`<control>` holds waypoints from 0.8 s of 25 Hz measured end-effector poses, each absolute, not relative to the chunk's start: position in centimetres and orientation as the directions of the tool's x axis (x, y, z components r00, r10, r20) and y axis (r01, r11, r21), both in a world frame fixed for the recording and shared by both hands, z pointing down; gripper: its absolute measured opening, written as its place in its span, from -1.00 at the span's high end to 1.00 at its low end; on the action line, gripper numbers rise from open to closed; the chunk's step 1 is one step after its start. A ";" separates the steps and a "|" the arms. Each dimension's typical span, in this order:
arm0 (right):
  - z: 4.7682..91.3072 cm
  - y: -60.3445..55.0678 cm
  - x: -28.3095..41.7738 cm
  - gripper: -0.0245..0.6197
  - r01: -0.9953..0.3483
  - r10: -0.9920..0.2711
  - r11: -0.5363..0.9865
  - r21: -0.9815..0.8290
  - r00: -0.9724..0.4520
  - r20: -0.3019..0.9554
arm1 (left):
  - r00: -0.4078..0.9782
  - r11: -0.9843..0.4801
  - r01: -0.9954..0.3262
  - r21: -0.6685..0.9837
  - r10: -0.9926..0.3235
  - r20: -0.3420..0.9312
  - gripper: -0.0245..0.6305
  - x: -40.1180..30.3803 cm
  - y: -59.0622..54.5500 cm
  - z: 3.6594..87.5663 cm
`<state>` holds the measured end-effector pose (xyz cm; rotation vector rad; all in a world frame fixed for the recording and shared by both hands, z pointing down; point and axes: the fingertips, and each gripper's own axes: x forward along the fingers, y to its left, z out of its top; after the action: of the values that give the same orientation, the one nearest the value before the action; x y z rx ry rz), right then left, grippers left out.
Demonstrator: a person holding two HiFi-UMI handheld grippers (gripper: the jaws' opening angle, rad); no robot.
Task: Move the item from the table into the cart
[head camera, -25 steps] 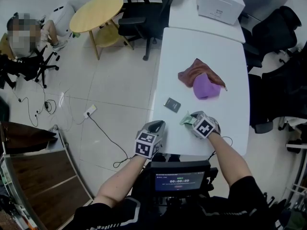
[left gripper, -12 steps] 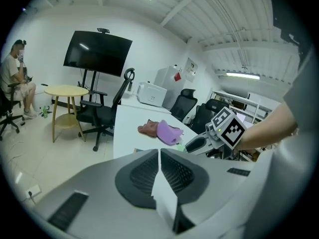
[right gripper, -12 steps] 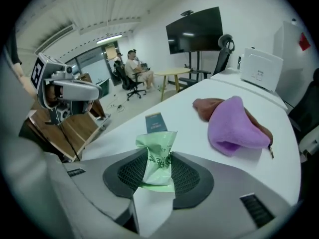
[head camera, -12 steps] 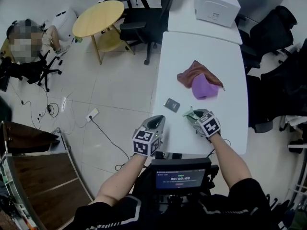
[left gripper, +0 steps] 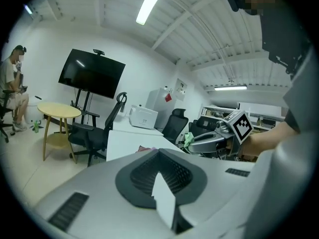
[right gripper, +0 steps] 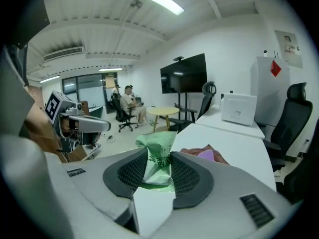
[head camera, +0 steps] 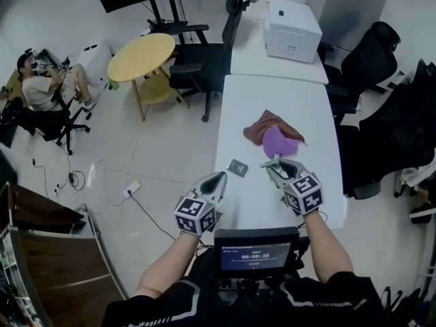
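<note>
Above table [head camera: 272, 101], right tool [head camera: 276, 170] pinching green packet [right gripper: 158, 156] (print illegible)

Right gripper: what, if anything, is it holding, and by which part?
A green packet, by its lower half, between the right gripper's jaws, which have just been closing.

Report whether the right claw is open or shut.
The right claw is shut on the green packet: its jaws have just been closing, and both pads press its sides.
</note>
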<state>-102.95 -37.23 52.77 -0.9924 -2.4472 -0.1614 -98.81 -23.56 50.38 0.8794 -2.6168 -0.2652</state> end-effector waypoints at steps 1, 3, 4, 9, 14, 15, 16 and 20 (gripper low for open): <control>51.4 -37.5 -102.4 0.58 0.679 0.627 0.731 -0.067 -0.630 0.459 | -0.742 0.786 -0.550 0.283 -0.615 0.267 0.93 -98.4 -23.8 49.5; 49.0 -38.0 -101.4 0.58 0.673 0.634 0.736 -0.063 -0.655 0.411 | -0.749 0.779 -0.562 0.278 -0.622 0.228 0.93 -97.6 -24.3 47.6; 47.9 -38.2 -100.9 0.58 0.670 0.637 0.739 -0.063 -0.665 0.390 | -0.754 0.776 -0.568 0.274 -0.624 0.207 0.93 -97.2 -24.5 46.7; 45.1 -39.4 -99.6 0.58 0.657 0.634 0.752 -0.051 -0.699 0.331 | -0.753 0.758 -0.595 0.267 -0.642 0.143 0.93 -95.9 -25.8 43.5; 42.5 -41.2 -98.1 0.58 0.624 0.611 0.779 -0.050 -0.741 0.278 | -0.724 0.723 -0.643 0.252 -0.681 0.107 0.93 -95.0 -28.0 41.2; 41.8 -41.9 -97.8 0.58 0.613 0.602 0.789 -0.050 -0.754 0.263 | -0.716 0.715 -0.655 0.245 -0.691 0.099 0.93 -95.0 -28.7 40.8; 41.2 -42.6 -97.4 0.58 0.602 0.594 0.797 -0.050 -0.765 0.250 | -0.707 0.706 -0.668 0.237 -0.701 0.095 0.93 -95.0 -29.4 40.5; 39.4 -46.2 -96.2 0.58 0.564 0.556 0.826 -0.024 -0.805 0.207 | -0.667 0.664 -0.714 0.221 -0.742 0.073 0.93 -95.2 -33.3 39.9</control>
<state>-96.17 -46.25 39.41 -0.8692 -2.8027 -0.0569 -95.20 -33.31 39.90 1.1991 -2.7206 -0.2601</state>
